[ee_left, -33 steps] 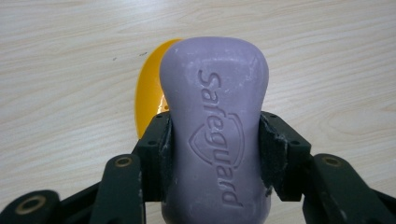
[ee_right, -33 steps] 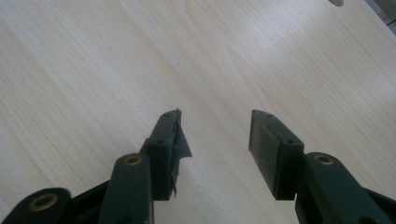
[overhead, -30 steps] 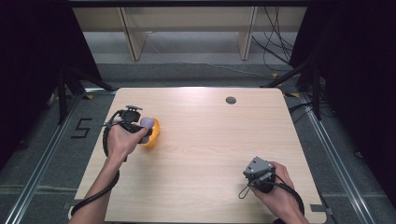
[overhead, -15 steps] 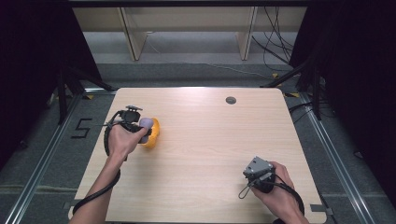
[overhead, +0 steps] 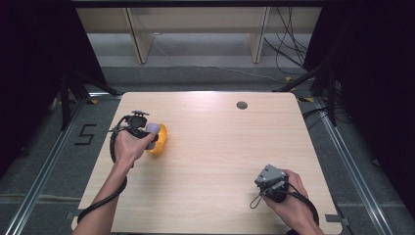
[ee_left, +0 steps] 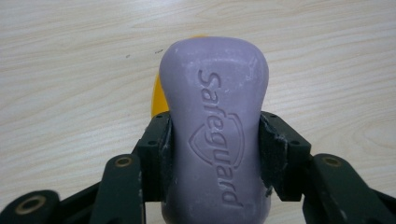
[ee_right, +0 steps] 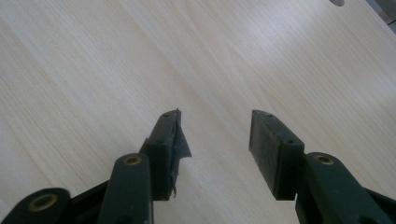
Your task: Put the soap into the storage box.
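At the left side of the tabletop [overhead: 215, 147], the left hand-held gripper [overhead: 147, 133] holds a purple soap bar [overhead: 152, 129] between its two black jaws. In the left gripper view the jaws press on both long sides of the soap bar [ee_left: 215, 121], and the word "Safeguard" is stamped on its top face. The soap is just above a yellow dish [overhead: 159, 140]; a small yellow edge [ee_left: 157, 98] appears behind the bar on its left side. I cannot tell if the soap touches the dish. The person's left hand [overhead: 128, 147] grips the tool from behind.

Near the front right corner of the tabletop, the right hand-held gripper [overhead: 270, 180] rests in the right hand [overhead: 288, 193], well apart from the soap. Its jaws stand wide with nothing between them, over bare wood [ee_right: 140, 70]. A small round grey spot [overhead: 242, 105] lies near the far edge.
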